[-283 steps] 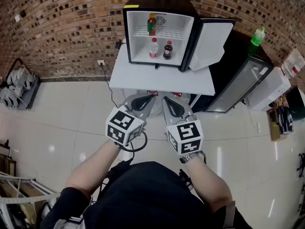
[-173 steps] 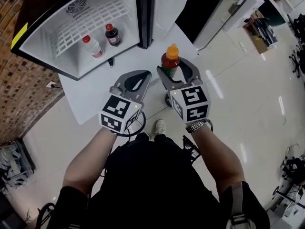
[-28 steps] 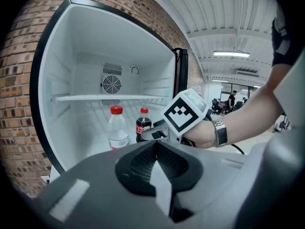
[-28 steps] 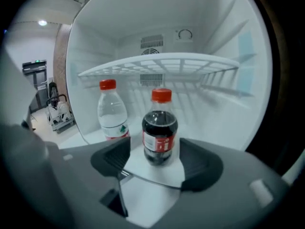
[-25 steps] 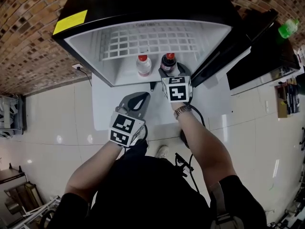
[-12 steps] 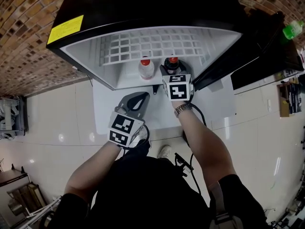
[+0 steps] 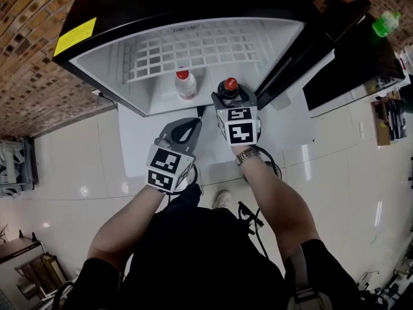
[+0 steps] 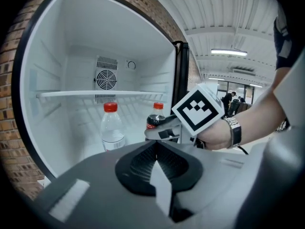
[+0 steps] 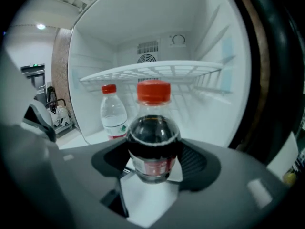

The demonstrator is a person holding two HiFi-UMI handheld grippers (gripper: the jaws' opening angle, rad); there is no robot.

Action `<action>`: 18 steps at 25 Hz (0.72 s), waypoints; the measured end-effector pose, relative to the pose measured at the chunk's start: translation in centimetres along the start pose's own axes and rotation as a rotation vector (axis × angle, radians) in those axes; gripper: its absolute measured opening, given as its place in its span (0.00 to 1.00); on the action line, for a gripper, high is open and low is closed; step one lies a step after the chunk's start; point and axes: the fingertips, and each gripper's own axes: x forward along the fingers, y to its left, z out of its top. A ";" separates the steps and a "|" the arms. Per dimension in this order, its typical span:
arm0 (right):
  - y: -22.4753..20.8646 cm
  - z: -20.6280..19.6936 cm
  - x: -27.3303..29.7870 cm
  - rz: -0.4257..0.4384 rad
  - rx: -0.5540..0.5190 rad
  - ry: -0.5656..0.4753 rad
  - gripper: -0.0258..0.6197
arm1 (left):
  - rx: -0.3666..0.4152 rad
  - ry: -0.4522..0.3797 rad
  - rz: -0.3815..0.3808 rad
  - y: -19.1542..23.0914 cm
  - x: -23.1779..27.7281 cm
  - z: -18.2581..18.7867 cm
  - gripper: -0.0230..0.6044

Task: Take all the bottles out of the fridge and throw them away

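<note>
Right gripper [image 7: 230,99] is clamped on the cola bottle [image 9: 153,142], now drawn forward to the front edge of the fridge [image 7: 97,62]; the water bottle [image 7: 184,82] is left inside; the left gripper [image 7: 191,124] is kept pressed together, empty, outside.

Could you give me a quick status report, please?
Right gripper shut on dark soda bottle at fridge front. Left gripper shut, empty. Clear water bottle stands inside, apart. Nothing blocks the way out.
</note>
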 end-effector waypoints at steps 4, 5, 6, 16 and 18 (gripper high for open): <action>-0.6 -1.1 -3.7 -0.001 0.002 -0.010 0.52 | 0.018 -0.003 -0.018 -2.8 0.4 0.3 0.04; -0.8 -1.5 -4.7 -0.003 0.004 -0.013 0.52 | 0.022 -0.006 -0.021 -3.6 0.4 0.4 0.04; -1.0 -1.8 -5.7 -0.005 0.006 -0.017 0.52 | 0.028 -0.009 -0.024 -4.4 0.5 0.5 0.04; -4.4 -7.2 -16.5 -0.054 0.030 -0.029 0.52 | 0.087 -0.017 -0.107 -15.0 1.8 0.6 0.04; -5.2 -8.7 -18.6 -0.067 0.036 -0.028 0.52 | 0.096 -0.010 -0.130 -17.3 2.3 0.1 0.04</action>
